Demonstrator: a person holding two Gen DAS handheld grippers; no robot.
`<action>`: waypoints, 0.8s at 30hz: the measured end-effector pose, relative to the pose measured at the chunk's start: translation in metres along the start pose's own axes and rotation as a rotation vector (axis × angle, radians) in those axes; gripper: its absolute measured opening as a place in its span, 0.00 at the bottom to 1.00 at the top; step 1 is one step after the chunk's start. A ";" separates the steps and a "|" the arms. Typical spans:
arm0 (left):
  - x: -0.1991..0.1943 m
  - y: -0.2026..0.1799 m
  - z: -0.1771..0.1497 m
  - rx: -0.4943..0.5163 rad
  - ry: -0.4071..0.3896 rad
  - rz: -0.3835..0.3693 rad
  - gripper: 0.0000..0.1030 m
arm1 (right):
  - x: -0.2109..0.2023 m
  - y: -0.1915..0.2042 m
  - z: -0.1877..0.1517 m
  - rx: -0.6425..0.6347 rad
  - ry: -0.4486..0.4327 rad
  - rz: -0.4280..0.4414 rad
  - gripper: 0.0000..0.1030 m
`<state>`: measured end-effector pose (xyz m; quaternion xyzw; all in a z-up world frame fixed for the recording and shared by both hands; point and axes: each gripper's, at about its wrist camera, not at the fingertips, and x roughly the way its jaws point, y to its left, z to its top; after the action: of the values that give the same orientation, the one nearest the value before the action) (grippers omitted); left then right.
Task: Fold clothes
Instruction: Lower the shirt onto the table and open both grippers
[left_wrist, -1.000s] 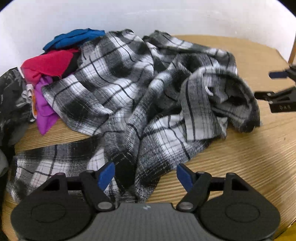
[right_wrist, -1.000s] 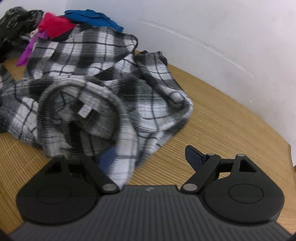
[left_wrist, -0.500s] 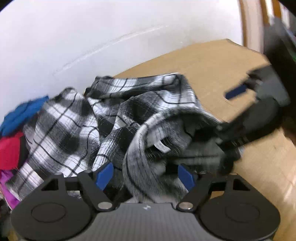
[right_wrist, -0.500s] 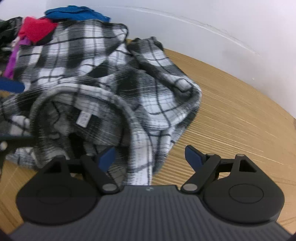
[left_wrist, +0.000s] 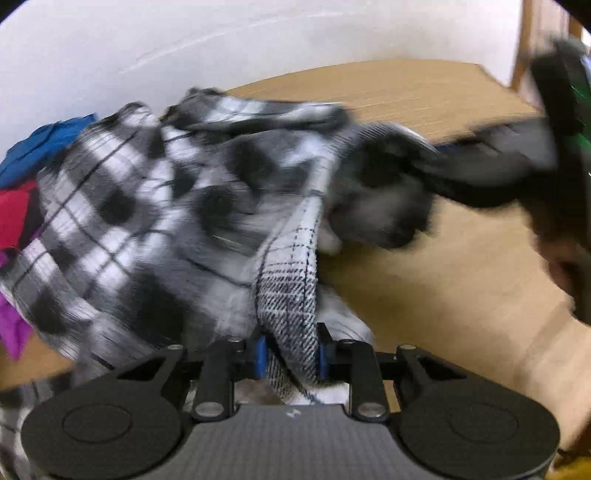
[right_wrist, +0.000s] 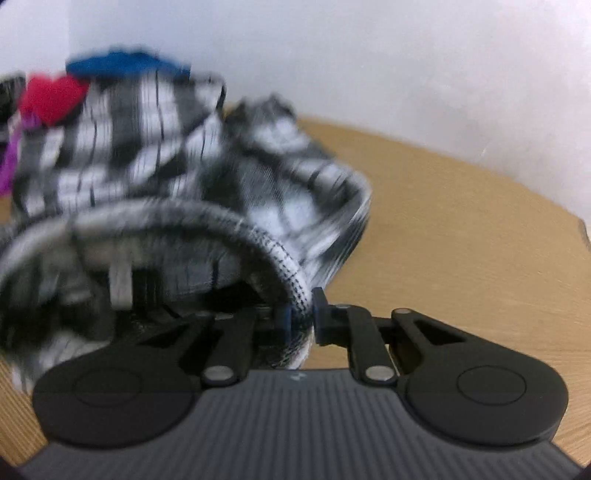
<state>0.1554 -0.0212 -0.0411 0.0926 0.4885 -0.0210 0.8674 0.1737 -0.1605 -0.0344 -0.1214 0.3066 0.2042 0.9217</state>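
Note:
A black-and-white plaid flannel shirt (left_wrist: 155, 206) lies crumpled on the wooden table (left_wrist: 424, 295). My left gripper (left_wrist: 290, 352) is shut on a fold of the shirt near its collar. My right gripper (right_wrist: 300, 319) is shut on the collar edge of the same shirt (right_wrist: 207, 192). The right gripper also shows in the left wrist view (left_wrist: 491, 173), blurred, at the shirt's right side. Both views are blurred by motion.
A pile of other clothes, blue (left_wrist: 40, 144), red (left_wrist: 14, 218) and purple (left_wrist: 13, 325), sits behind the shirt at the left against the white wall. Bare wooden table (right_wrist: 461, 240) extends to the right. A wooden chair frame (left_wrist: 524, 40) stands at the far right.
Both grippers were open and have closed on the plaid shirt at its collar area. The shirt is being lifted and shifted, and the views are now blurred.

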 end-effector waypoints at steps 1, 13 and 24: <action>-0.005 -0.024 0.000 0.005 0.002 -0.001 0.26 | -0.008 -0.012 0.000 0.003 -0.026 0.008 0.13; 0.013 -0.256 0.074 0.252 -0.026 -0.136 0.73 | 0.015 -0.243 -0.030 0.141 0.085 -0.150 0.29; -0.003 -0.210 0.045 0.261 -0.021 -0.017 0.77 | -0.035 -0.316 -0.078 0.219 0.127 -0.138 0.74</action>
<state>0.1652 -0.2359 -0.0446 0.2003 0.4734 -0.0928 0.8528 0.2511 -0.4788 -0.0426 -0.0538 0.3759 0.0977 0.9199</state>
